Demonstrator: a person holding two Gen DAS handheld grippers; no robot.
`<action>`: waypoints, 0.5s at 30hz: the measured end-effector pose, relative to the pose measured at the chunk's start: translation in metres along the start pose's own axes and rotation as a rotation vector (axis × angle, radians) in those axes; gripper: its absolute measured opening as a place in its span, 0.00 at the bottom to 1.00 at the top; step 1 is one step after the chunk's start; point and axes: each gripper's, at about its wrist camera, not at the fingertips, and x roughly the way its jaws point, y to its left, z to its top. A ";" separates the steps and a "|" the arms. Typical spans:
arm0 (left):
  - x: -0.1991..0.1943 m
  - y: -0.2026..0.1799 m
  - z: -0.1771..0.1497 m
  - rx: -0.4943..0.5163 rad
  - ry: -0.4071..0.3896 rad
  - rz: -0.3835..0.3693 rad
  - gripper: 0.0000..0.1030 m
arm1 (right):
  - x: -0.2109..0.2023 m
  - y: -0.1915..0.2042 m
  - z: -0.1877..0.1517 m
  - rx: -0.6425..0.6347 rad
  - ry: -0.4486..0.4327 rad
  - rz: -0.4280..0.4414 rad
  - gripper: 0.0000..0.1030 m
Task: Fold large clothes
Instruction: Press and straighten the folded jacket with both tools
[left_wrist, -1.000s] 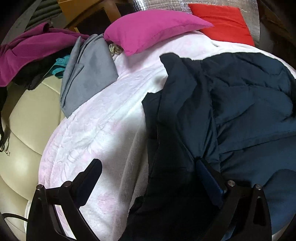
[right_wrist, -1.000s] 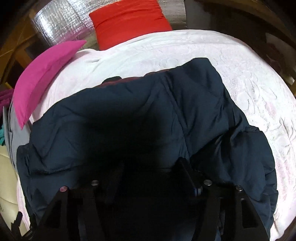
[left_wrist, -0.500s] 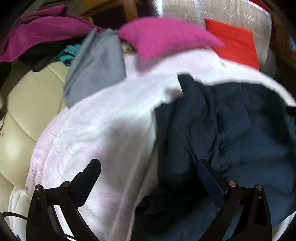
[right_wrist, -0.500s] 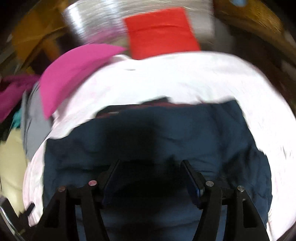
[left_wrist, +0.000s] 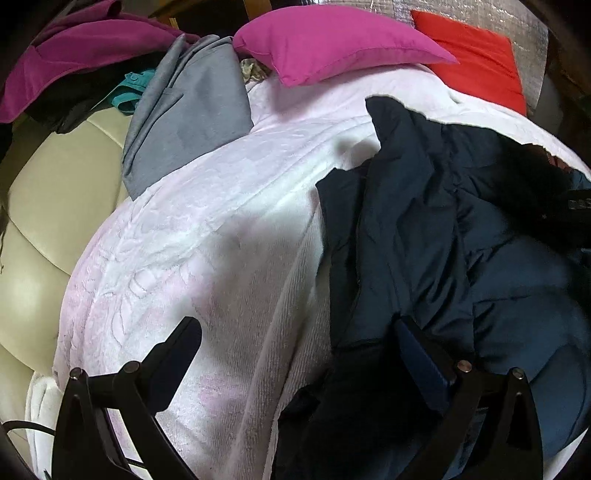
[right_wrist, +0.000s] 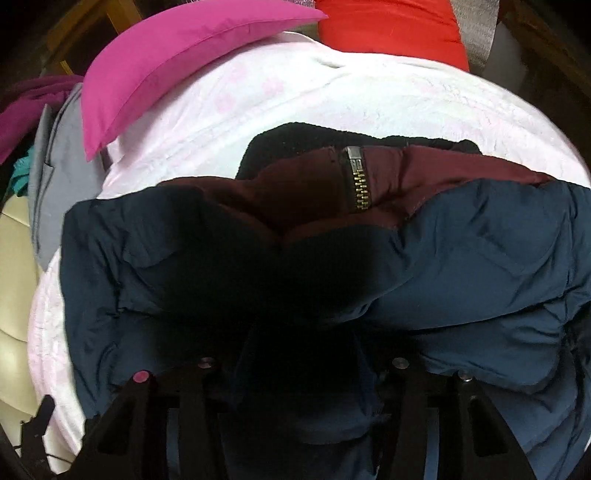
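Observation:
A navy puffer jacket (left_wrist: 424, 229) lies crumpled on a white and pink blanket (left_wrist: 192, 229). My left gripper (left_wrist: 297, 325) is open above the jacket's left edge, one finger over the blanket and the other (left_wrist: 417, 350) on navy fabric. In the right wrist view the jacket (right_wrist: 461, 258) is doubled over, showing its maroon lining (right_wrist: 303, 192) and a brass zipper (right_wrist: 360, 181). My right gripper (right_wrist: 306, 350) is closing, with a thick fold of the jacket bunched between its jaws. Its fingertips are lost in dark fabric.
A pink pillow (left_wrist: 332, 44) and a red pillow (left_wrist: 476, 62) lie at the blanket's far end. To the left, a grey garment (left_wrist: 188, 110) and a magenta one (left_wrist: 74, 55) are draped over a cream cushioned seat (left_wrist: 44, 221).
The right gripper's jaws have narrowed on the jacket and moved with it. The jacket's maroon lining and zipper have come into view. The left view has shifted slightly.

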 end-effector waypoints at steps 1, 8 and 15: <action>-0.003 0.002 0.000 -0.008 -0.009 -0.003 1.00 | -0.006 -0.005 0.000 0.001 -0.020 0.037 0.54; -0.037 0.014 -0.001 -0.076 -0.127 -0.052 1.00 | -0.093 -0.095 -0.043 0.093 -0.246 0.156 0.54; -0.023 -0.003 -0.005 -0.059 -0.049 -0.083 1.00 | -0.130 -0.200 -0.094 0.235 -0.303 0.197 0.54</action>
